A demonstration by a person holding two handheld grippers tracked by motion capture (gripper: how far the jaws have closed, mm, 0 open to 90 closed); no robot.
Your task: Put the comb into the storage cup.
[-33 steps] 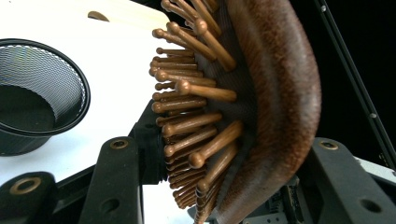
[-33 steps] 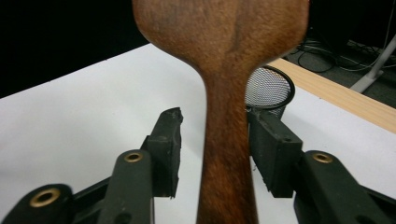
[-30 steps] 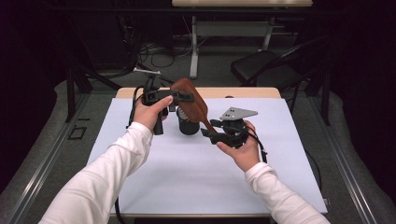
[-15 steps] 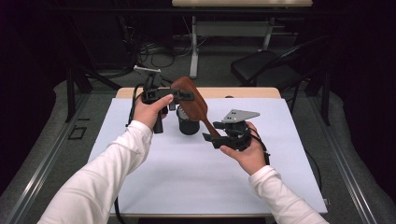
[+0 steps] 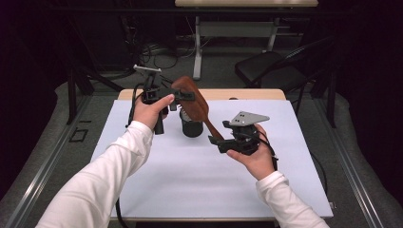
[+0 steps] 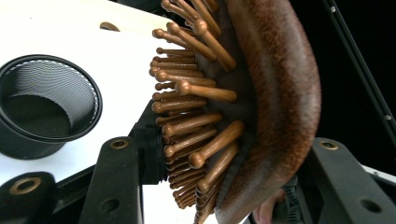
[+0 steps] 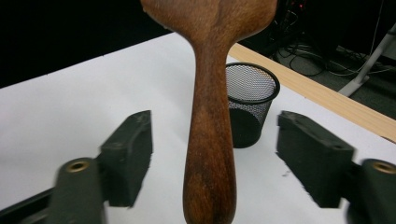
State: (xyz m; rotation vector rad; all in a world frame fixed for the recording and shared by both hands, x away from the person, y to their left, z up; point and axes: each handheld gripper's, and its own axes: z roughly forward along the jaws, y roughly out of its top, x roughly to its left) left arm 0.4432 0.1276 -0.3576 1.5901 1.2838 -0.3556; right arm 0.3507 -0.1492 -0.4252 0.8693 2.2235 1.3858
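Your right tool (image 5: 223, 140) has drawn back, jaws apart astride the handle; your left tool (image 5: 183, 96) clamps the brown, wooden-pinned hairbrush (image 5: 195, 102) above the mesh cup (image 5: 191, 127) near the table's (image 5: 199, 175) far edge; near half free.

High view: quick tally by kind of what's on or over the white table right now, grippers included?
Grippers: 2, the left gripper clamped on the brush head, the right gripper open around the handle.
Wooden hairbrush: 1.
Black mesh cup: 1.
Total: 4.
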